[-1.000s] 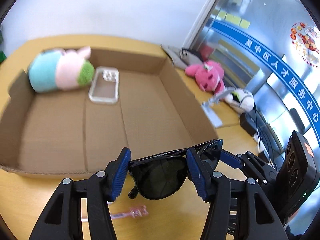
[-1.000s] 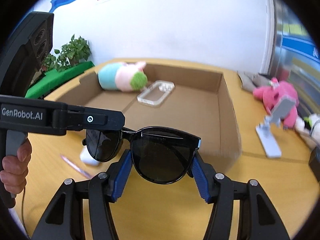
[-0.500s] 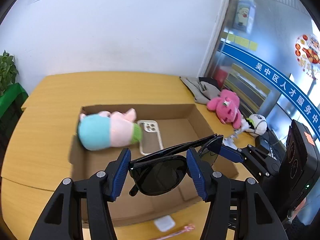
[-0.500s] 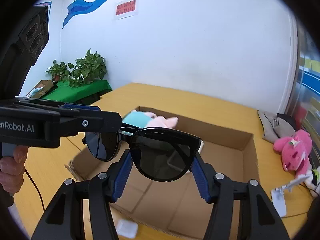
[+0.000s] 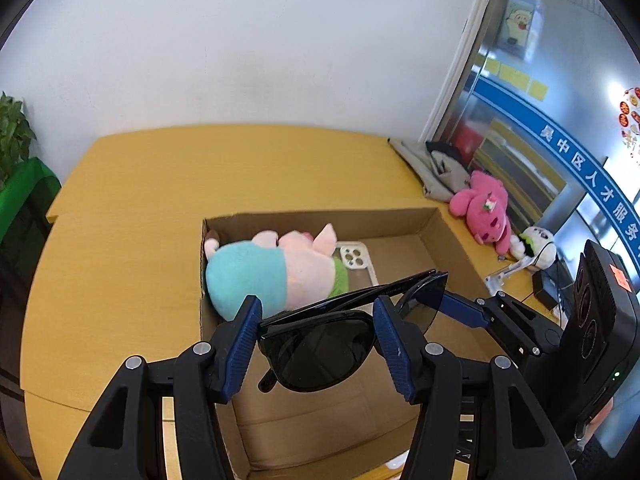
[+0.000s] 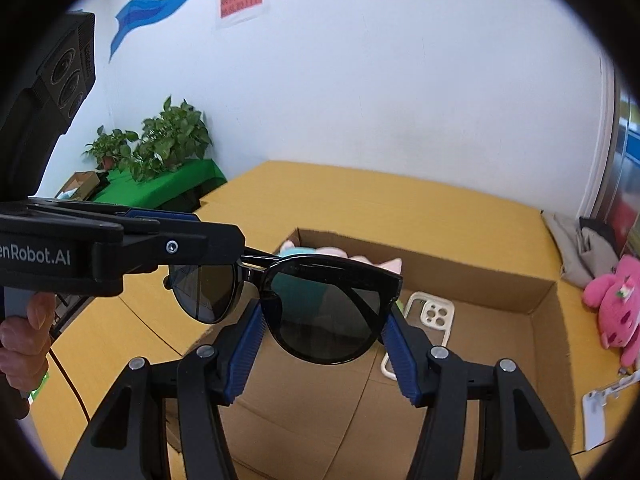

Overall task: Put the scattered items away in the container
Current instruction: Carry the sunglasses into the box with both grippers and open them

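Observation:
Black sunglasses [image 5: 320, 352] are held by both grippers in the air above the open cardboard box [image 5: 448, 236]. My left gripper [image 5: 318, 344] is shut on one lens. My right gripper [image 6: 326, 340] is shut on the other lens [image 6: 328, 320]. The right gripper also shows at the right of the left wrist view [image 5: 464, 312]; the left gripper shows at the left of the right wrist view [image 6: 120, 248]. In the box lie a teal, pink and green plush toy [image 5: 276, 272] and a clear phone case [image 6: 434, 314].
On the yellow table [image 5: 140, 208], right of the box, lie a pink plush [image 5: 486, 208], a white plush [image 5: 538, 242], a grey cloth [image 5: 432, 168] and a white phone stand [image 6: 600, 404]. Potted plants [image 6: 160, 144] stand on a green stand to the left.
Both grippers have lifted the sunglasses higher and carried them from the box's near edge to above the box. The views now look down into it.

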